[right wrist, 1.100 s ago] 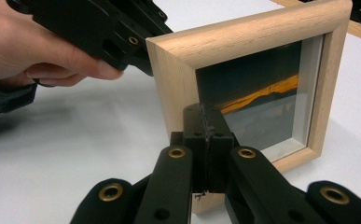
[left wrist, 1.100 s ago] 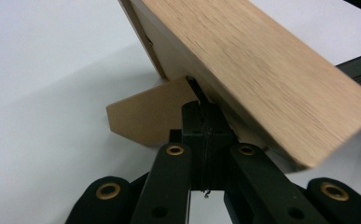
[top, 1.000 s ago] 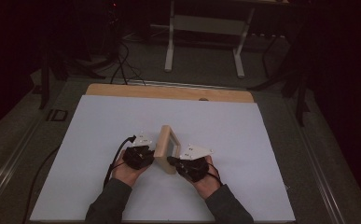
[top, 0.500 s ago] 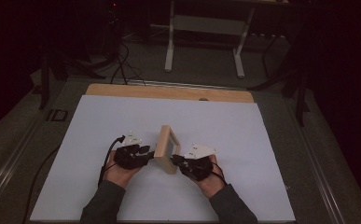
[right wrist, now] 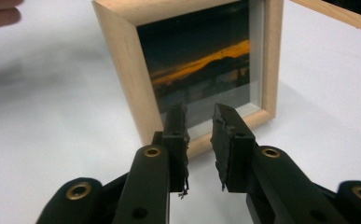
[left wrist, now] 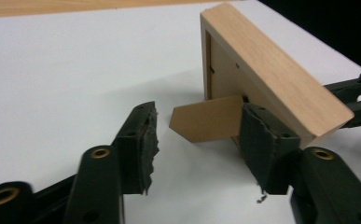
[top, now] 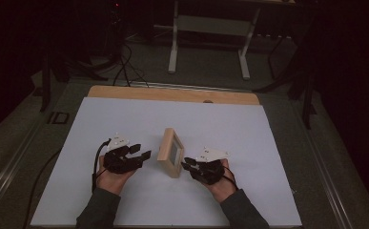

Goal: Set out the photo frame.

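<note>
While the frame stands upright on its own near the middle of the white sheet, propped by its stand, either gripper could topple it. The left gripper sits just beside the frame on its back side, jaws spread wide, one pad close against the stand and the frame's lower back edge, though I cannot tell if it touches. A sideways nudge there would likely fold the stand in or swing it aside, and the frame would probably fall flat, glass side down. The right gripper is on the frame's picture side, jaws parted by a narrow gap and holding nothing, their tips low in front of the glass. Pushing forward from there could scrape the glass or tip the frame backward onto the stand.

From the left gripper view comes the frame's plain wooden back, the recessed panel and the stand angled out to the sheet, with the other gripper's jaws poking past the frame's far end. From the right gripper view comes the picture: an orange band of sky over dark land, behind glass. From the high view comes what neither gives: both grippers flanking the frame, neither gripping it, and bare sheet all round it.
</note>
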Demonstrator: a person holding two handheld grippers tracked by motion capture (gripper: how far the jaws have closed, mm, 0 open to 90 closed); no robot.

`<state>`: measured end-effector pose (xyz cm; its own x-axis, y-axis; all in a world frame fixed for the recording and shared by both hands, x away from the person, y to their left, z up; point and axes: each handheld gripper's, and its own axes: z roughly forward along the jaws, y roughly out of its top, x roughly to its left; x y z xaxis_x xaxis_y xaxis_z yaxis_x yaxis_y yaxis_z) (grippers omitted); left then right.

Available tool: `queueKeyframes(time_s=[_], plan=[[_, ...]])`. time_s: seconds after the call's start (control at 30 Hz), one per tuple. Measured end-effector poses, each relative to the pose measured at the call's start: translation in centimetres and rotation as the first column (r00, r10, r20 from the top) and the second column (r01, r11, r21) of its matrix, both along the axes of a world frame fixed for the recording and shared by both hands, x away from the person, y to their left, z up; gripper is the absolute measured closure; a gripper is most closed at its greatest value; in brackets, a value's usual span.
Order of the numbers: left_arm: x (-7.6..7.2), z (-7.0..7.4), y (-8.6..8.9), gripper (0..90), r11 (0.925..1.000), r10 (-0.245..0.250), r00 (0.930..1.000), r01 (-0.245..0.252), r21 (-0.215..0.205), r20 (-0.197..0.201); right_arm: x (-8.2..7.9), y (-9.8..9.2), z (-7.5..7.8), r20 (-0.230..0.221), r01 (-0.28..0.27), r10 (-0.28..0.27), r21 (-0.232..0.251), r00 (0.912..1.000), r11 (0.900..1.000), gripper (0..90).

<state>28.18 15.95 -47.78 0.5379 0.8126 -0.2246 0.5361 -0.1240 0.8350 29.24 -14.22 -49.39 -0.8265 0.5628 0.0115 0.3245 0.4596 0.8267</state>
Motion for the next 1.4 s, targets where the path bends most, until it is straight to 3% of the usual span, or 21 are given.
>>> queueKeyframes(time_s=[0.43, 0.6, 0.77, 1.17, 1.27, 1.4], plan=[[-1.5, 1.3, -1.2, 33.3, 0.9971, 0.035, 0.9971, -0.03, -0.069, 0.068, 0.4, -0.4, 0.0, -0.004, 0.013, -0.013, -0.002, 0.9999, 1.0, 71.1], [-1.7, 1.4, -2.3, 29.2, 0.998, 0.022, 0.9969, -0.018, -0.061, 0.075, 0.5, -0.5, 0.0, -0.009, 0.015, -0.015, 0.0, 0.9999, 1.0, 70.2], [-1.8, 1.3, -3.9, 27.2, 0.9997, 0.015, 0.9959, -0.013, -0.02, 0.089, 0.5, -0.5, -0.1, -0.01, 0.014, -0.014, -0.002, 0.9999, 1.0, 69.5], [-1.2, 0.4, -6.3, 26.2, 0.9996, 0.016, 0.9977, -0.017, 0.021, 0.065, 0.5, -0.8, -0.2, -0.012, 0.017, -0.017, 0.004, 0.9998, 1.0, 68.7], [-1.1, 0.2, -6.8, 30.1, 0.9993, 0.01, 0.9976, -0.013, 0.035, 0.069, 0.5, -0.9, -0.2, -0.015, 0.018, -0.018, 0.008, 0.9997, 1.0, 68.5], [-1.2, 0.1, -7.0, 43.1, 0.9989, 0.001, 0.9976, -0.004, 0.047, 0.069, 0.5, -1.0, -0.3, -0.016, 0.02, -0.02, 0.007, 0.9997, 1.0, 68.2]])
